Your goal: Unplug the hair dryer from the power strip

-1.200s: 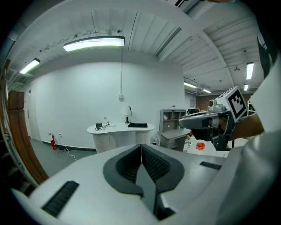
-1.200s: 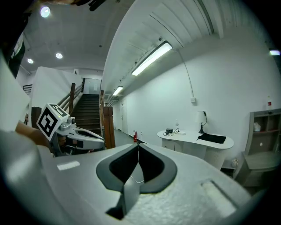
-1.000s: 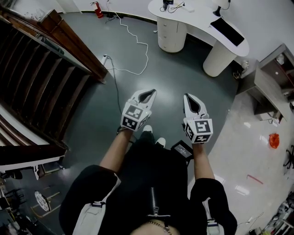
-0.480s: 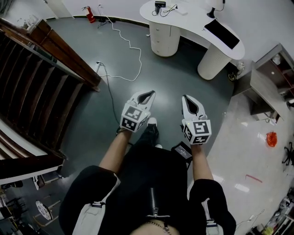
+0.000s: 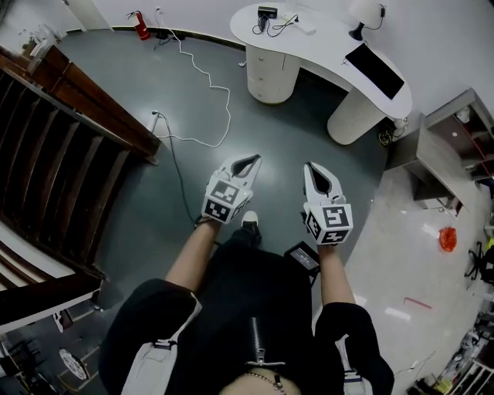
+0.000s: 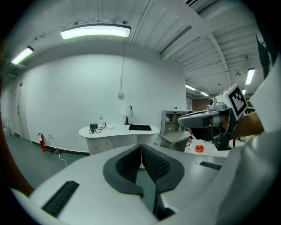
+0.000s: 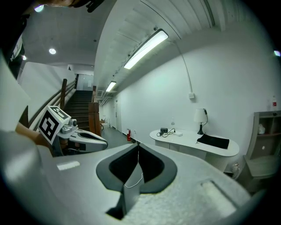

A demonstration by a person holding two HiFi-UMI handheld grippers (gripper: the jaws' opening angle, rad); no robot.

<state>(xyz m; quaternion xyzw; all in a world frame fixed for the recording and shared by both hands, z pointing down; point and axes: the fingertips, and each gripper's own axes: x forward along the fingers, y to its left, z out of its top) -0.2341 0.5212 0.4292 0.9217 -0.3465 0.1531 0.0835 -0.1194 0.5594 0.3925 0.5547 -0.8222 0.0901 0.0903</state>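
A white curved desk [image 5: 309, 58] stands ahead across the grey floor. On its far end lie a small black device with cords [image 5: 268, 11] and a white block [image 5: 302, 27]; whether these are the hair dryer and power strip I cannot tell. In the right gripper view the same black device [image 7: 163, 130] and white block [image 7: 177, 133] show on the desk [image 7: 193, 141]. My left gripper [image 5: 248, 160] and right gripper [image 5: 312, 167] are held side by side at waist height, well short of the desk. Both are shut and hold nothing.
A lamp [image 5: 363, 11] and a black mat [image 5: 374, 65] sit on the desk. A white cable [image 5: 208, 85] snakes over the floor toward a red fire extinguisher [image 5: 141, 29]. A wooden stair railing [image 5: 69, 131] runs along the left, and a grey shelf unit [image 5: 451, 146] stands to the right.
The person has walked toward the desk, which now shows more fully and nearer. Both grippers have kept their place before the body and stayed shut.
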